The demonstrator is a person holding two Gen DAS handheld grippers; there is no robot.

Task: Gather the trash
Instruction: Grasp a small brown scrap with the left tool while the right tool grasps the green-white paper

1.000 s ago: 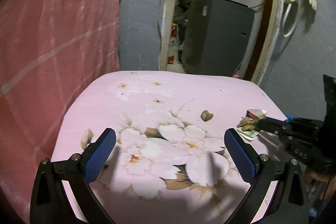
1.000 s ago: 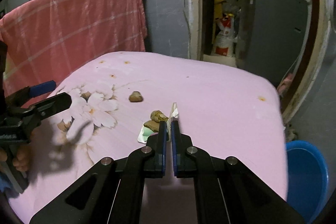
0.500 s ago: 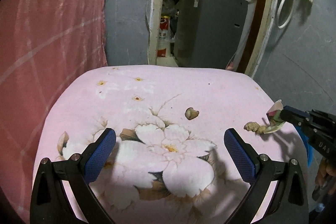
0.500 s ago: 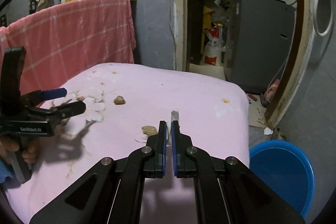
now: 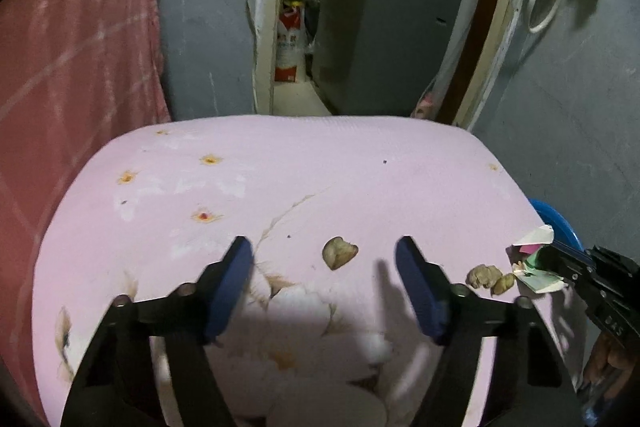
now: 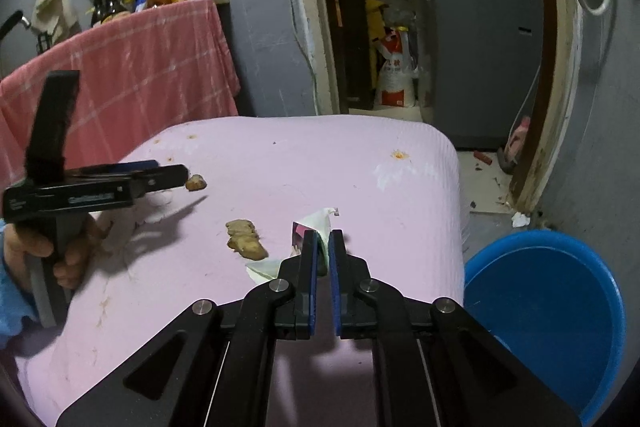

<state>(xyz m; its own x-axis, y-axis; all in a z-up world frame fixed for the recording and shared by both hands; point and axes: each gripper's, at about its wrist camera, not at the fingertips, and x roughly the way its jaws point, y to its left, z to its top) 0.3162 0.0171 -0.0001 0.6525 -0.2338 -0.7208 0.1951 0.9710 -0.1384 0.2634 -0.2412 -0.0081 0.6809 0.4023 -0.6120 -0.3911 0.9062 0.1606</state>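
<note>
The paper wrapper (image 6: 316, 227) is pinched between the jaws of the right gripper (image 6: 324, 247), lifted at the right edge of the bench (image 6: 360, 163), which is covered in a pink floral cloth. The blue bin (image 6: 548, 311) stands on the floor just beside that edge, below and to the right. Judged step: carry the wrapper over the bin mouth, hold the jaws pressed until it is well inside the rim, then release. The wrapper is light and creased; a loose flap may catch on a pad.

Two brown scraps (image 6: 244, 241) lie near the wrapper on the bench. A third brown scrap (image 5: 339, 251) lies ahead of the left gripper (image 5: 324, 287), whose jaws are spread and empty. Nothing stands between wrapper and bin.
</note>
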